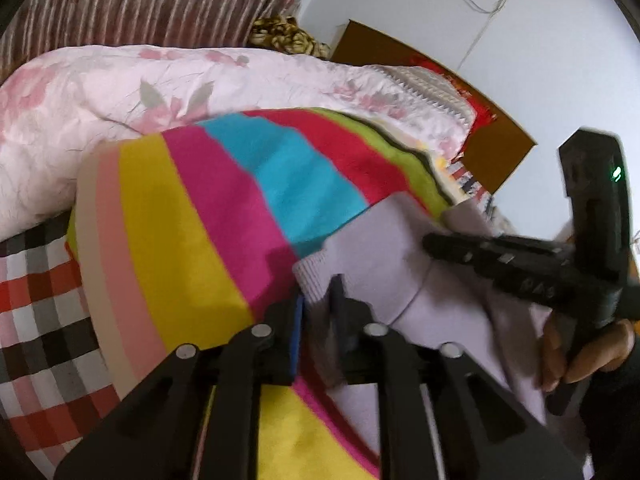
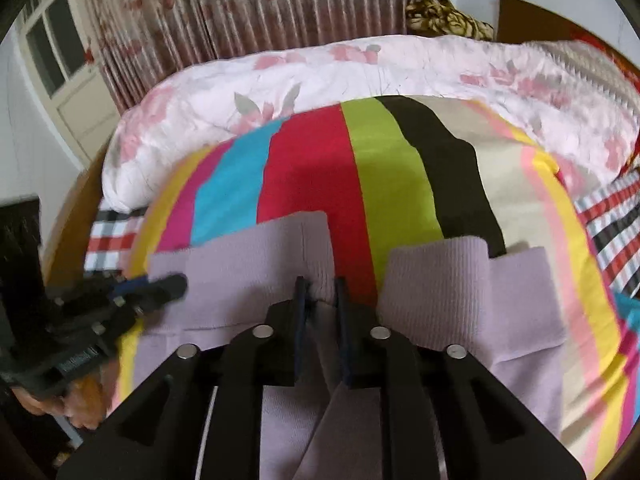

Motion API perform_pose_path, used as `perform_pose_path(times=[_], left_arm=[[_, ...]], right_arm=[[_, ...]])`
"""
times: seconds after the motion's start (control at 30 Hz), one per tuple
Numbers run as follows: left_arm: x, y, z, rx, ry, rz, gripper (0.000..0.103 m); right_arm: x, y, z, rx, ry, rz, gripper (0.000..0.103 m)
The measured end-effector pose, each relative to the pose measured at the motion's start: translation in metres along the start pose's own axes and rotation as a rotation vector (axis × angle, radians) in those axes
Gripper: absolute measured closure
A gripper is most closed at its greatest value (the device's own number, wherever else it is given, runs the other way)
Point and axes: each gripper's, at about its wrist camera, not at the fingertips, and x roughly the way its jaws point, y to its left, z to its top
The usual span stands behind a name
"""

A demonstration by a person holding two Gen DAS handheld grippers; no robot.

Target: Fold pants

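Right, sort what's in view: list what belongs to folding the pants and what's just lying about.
Part of the job:
- lilac pants
- left gripper, shut on the pants
- right gripper, shut on the pants

Just lying about:
- striped sheet, under the pants
- floral quilt
- checked blanket
- curtain

Bedroom surroundings
Bright multicolour striped cotton bedsheet (image 2: 392, 160); pink floral crinkled quilt (image 2: 320, 76) behind it; red-black-white checked cloth (image 1: 36, 312) beside it; pleated floral curtain (image 2: 256, 4); brown wooden headboard (image 1: 500, 148).
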Motion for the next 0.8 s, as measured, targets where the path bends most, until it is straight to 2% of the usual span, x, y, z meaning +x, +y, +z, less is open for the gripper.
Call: perform_pose_path(times=[0.03,0.1,0.13,0.2,0.23,0.3,0.33,0.4,0.43,0.5,0.6,0.7,0.77,0.8], left_arm=[[-0.004,0.000,-0.002,0.000,-0.013,0.020,0.072],[-0.015,0.004,-0.001,-0.025,-0.042,0.087,0.025],[-0.028,0.006,-0.001,-0.052,-0.085,0.123,0.018],[-0.047,0.005,0.000,-0.069,-0.138,0.114,0.014],[-0.057,0.001,0.000,-0.058,-0.139,0.080,0.013],[-0.066,-0.010,-0.004,-0.038,-0.125,0.019,0.008],[-0.067,-0.019,-0.008,-0.025,-0.108,-0.027,0.007],[-0.062,-0.036,-0.016,-0.005,-0.052,-0.112,0.006],[-0.059,-0.042,-0.022,0.002,-0.022,-0.142,0.006],[-0.047,-0.058,-0.036,0.034,0.038,-0.173,0.006],[-0.036,-0.066,-0.048,0.075,0.098,-0.159,0.006],[-0.035,-0.060,-0.045,0.073,0.103,-0.152,0.002],[-0.034,-0.051,-0.044,0.059,0.113,-0.112,0.002],[-0.035,-0.045,-0.044,0.038,0.119,-0.112,0.002]], right_arm=[[-0.005,-0.004,0.001,0.029,0.003,0.026,0.075],[-0.023,-0.010,0.001,0.081,-0.020,0.086,0.058],[-0.045,-0.016,-0.001,0.102,-0.081,0.120,0.054],[-0.087,-0.031,-0.007,0.147,-0.204,0.161,0.044],[-0.114,-0.043,-0.015,0.186,-0.285,0.174,0.044],[-0.145,-0.060,-0.030,0.231,-0.365,0.143,0.044],[-0.155,-0.067,-0.041,0.257,-0.377,0.094,0.044],[-0.153,-0.068,-0.052,0.256,-0.335,0.046,0.044],[-0.144,-0.061,-0.057,0.231,-0.283,-0.001,0.044],[-0.125,-0.043,-0.063,0.168,-0.201,-0.053,0.045],[-0.098,-0.009,-0.068,0.065,-0.128,-0.069,0.045],[-0.076,0.019,-0.070,-0.028,-0.071,-0.138,0.045],[-0.062,0.029,-0.073,-0.095,-0.030,-0.250,0.045],[-0.055,0.031,-0.074,-0.132,-0.015,-0.309,0.050]])
